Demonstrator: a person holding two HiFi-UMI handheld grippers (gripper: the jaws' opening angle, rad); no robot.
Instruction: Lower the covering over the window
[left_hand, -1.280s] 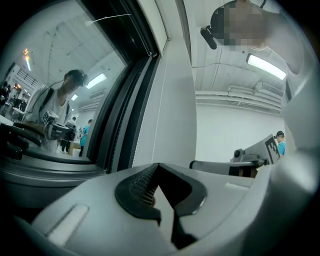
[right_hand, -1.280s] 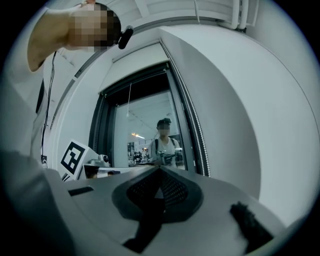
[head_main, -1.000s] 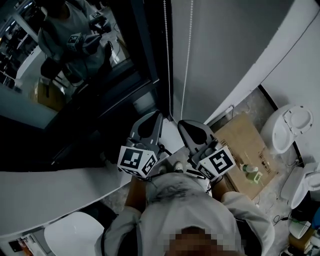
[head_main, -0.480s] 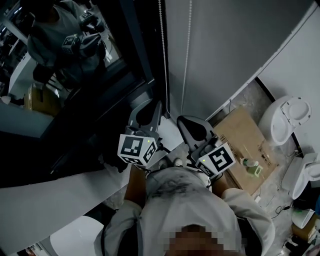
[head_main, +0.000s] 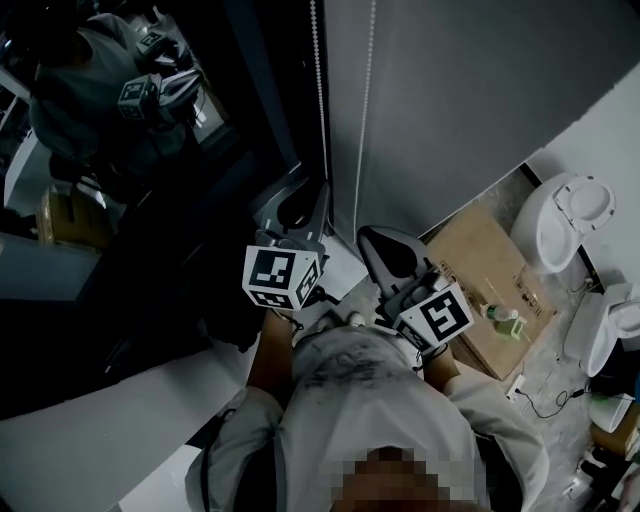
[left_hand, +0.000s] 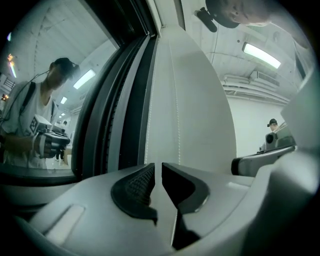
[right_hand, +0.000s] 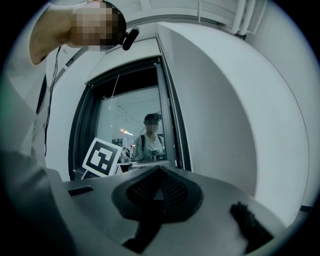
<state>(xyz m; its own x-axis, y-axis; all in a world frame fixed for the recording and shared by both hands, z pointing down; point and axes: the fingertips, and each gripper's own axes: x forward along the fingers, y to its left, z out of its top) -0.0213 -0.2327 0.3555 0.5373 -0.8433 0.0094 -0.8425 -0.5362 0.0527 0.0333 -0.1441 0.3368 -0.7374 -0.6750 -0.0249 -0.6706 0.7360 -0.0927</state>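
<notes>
Left gripper (left_hand: 159, 167), jaws just having been opening to a narrow empty gap, is risking closing beside the bead chain (head_main: 319, 100) just ahead, leaving the roller blind (head_main: 470, 90) beyond unlowered; right gripper (right_hand: 159, 172) is sitting shut, empty.

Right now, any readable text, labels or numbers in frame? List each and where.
No readable words or numbers anywhere.
left marker cube: black-and-white square code, no characters.
right marker cube: same.
cardboard: any print too small to read.
small bottle: label too small to read.
</notes>
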